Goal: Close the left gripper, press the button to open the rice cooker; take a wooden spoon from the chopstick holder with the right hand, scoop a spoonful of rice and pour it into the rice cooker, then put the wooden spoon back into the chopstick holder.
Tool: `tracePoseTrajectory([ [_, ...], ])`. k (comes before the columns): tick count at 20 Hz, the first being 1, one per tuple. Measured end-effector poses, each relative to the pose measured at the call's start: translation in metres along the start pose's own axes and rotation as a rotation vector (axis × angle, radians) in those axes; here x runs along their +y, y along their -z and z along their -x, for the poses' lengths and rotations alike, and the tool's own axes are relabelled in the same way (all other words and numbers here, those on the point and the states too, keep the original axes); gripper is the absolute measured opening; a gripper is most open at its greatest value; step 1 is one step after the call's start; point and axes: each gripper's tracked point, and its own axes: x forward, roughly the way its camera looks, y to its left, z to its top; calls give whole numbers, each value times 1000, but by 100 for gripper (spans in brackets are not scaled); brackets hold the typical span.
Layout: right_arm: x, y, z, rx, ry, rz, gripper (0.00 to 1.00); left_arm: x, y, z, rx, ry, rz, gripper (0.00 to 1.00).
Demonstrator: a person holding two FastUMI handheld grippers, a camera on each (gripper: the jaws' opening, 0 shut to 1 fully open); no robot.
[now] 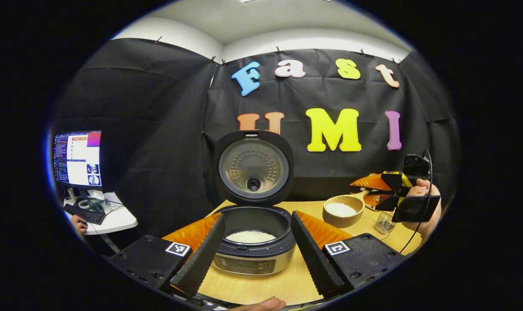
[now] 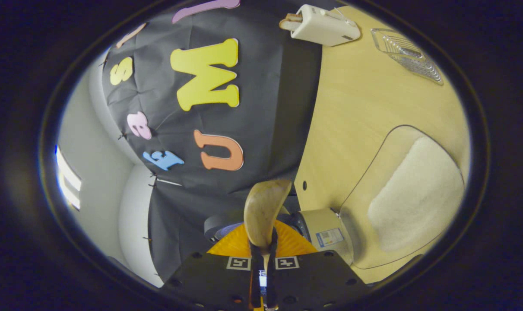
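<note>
**Wooden spoon, held; cooker open, rice inside**

Wooden spoon (image 2: 264, 214): gripped by its handle in the right claw (image 2: 261, 259), fingers closed narrow on the shaft, bowl standing clear ahead of the tips and rolled on edge. No rice could be seen on it. Judged light and stiff, smooth enough to twist in a pinch; best held well down the handle, bowl level while loaded.

Rice cooker (image 1: 253, 242): on the worktop (image 1: 287, 280), lid (image 1: 253, 166) upright, white rice in the inner pot. It sat between the fingers of the left claw (image 1: 255, 255), which were spread wide and held nothing.

Rice bowl (image 1: 343, 210): wooden, part full, to the right of the cooker.

Chopstick holder (image 1: 385, 222): a wire basket, judged to be the holder, beside the bowl under the right claw.

Stage judged: pouring done or nearly so; spoon's return outstanding.
</note>
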Motion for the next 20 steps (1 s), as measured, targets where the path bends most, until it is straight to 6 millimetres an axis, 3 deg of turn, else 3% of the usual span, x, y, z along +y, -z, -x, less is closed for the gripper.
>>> tracePoseTrajectory([
  [5,26,30,-42,17,33,91,3,33,1,8,0,-39,2,97],
  [6,30,34,-51,17,47,123,8,38,1,9,-2,-45,13,97],
  [10,38,52,-86,19,112,247,6,46,2,8,2,-47,44,97],
  [15,24,55,-115,15,213,364,6,52,11,3,28,-59,48,97],
  [20,14,56,-132,6,291,495,6,58,13,4,33,-74,43,97],
])
